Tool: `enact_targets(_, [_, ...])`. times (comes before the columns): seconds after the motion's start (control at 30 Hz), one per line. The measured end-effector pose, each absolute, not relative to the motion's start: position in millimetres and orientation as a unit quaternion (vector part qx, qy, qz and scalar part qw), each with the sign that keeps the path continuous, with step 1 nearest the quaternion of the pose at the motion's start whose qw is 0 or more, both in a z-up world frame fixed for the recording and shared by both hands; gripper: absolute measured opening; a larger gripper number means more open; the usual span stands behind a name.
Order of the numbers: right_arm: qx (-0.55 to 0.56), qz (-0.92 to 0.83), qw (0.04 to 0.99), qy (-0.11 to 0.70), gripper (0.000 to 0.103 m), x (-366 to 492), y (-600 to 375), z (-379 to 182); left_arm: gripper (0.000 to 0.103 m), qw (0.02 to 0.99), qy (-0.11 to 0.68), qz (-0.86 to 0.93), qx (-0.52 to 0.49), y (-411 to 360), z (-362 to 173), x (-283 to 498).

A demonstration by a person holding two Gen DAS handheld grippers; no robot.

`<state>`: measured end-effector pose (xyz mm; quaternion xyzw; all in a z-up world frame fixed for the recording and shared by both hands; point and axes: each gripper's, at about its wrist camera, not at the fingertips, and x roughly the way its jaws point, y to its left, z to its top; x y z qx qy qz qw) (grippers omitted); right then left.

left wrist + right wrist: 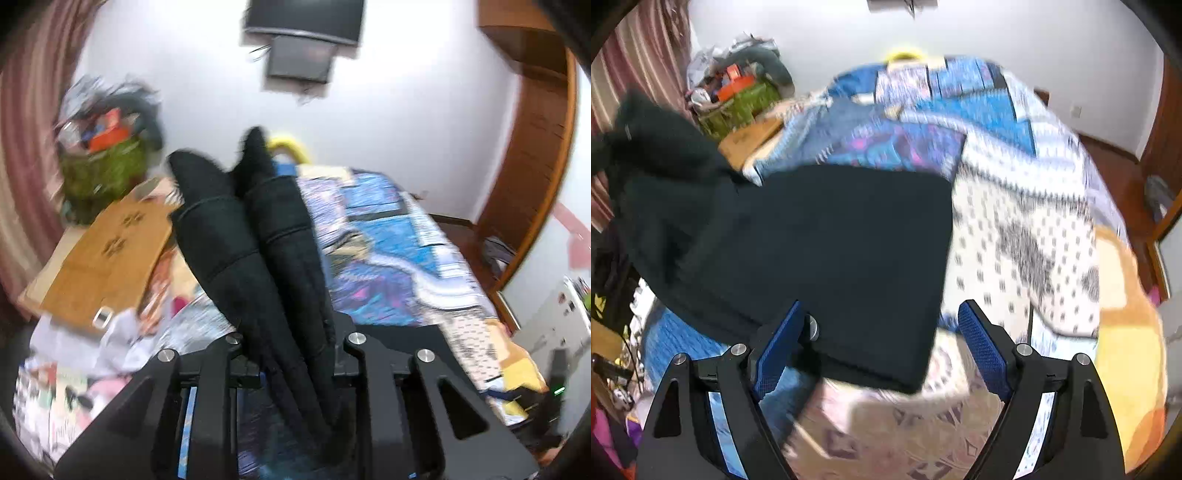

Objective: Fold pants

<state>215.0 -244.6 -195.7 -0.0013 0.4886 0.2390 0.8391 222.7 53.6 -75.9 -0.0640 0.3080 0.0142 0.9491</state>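
Note:
The black pants lie on a patterned bedspread, with a flat folded part in front of my right gripper. That gripper is open and empty, its blue pads just above the pants' near edge. At the left the cloth rises off the bed. In the left wrist view my left gripper is shut on a bunched part of the pants, which stands up between its fingers. The frames are motion-blurred.
A wooden board and a green basket of clutter lie at the bed's left. A curtain hangs at the far left. A wooden door frame stands at the right. A dark wall unit hangs above the bed.

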Motion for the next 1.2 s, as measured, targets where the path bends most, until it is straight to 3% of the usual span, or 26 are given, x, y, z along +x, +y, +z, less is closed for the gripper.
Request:
enact_targets(0.3, [0.036, 0.258, 0.834, 0.486, 0.084, 207.4, -258.9, -195.9, 0.013, 0.93, 0.338, -0.134, -0.048, -53.0, -76.3, 265.8])
enact_targets(0.63, [0.054, 0.254, 0.833, 0.488, 0.084, 191.0, -275.1, -193.2, 0.014, 0.863, 0.454, -0.219, 0.03, -136.9, -157.0, 258.5])
enact_targets(0.73, [0.055, 0.255, 0.834, 0.486, 0.084, 184.4, -276.1, -191.4, 0.02, 0.848, 0.48, -0.215, 0.058, -142.0, -167.1, 251.9])
enact_targets(0.8, [0.058, 0.257, 0.834, 0.485, 0.084, 180.6, -276.4, -190.0, 0.032, 0.842, 0.489, -0.218, 0.06, -142.1, -167.6, 242.7])
enact_targets(0.87, [0.058, 0.257, 0.835, 0.482, 0.084, 177.1, -276.2, -188.2, 0.068, 0.843, 0.486, -0.221, 0.06, -140.9, -165.2, 231.1])
enact_targets(0.93, [0.056, 0.257, 0.837, 0.48, 0.083, 173.8, -275.2, -186.7, 0.084, 0.859, 0.463, -0.208, 0.071, -136.8, -158.1, 222.9])
enact_targets(1.1, [0.059, 0.267, 0.833, 0.481, 0.083, 168.0, -270.6, -185.9, 0.088, 0.874, 0.441, -0.19, 0.069, -117.2, -138.7, 227.9])
enact_targets(1.2, [0.059, 0.268, 0.833, 0.48, 0.084, 169.6, -268.1, -185.9, 0.098, 0.889, 0.425, -0.149, 0.079, -94.7, -132.4, 252.5])
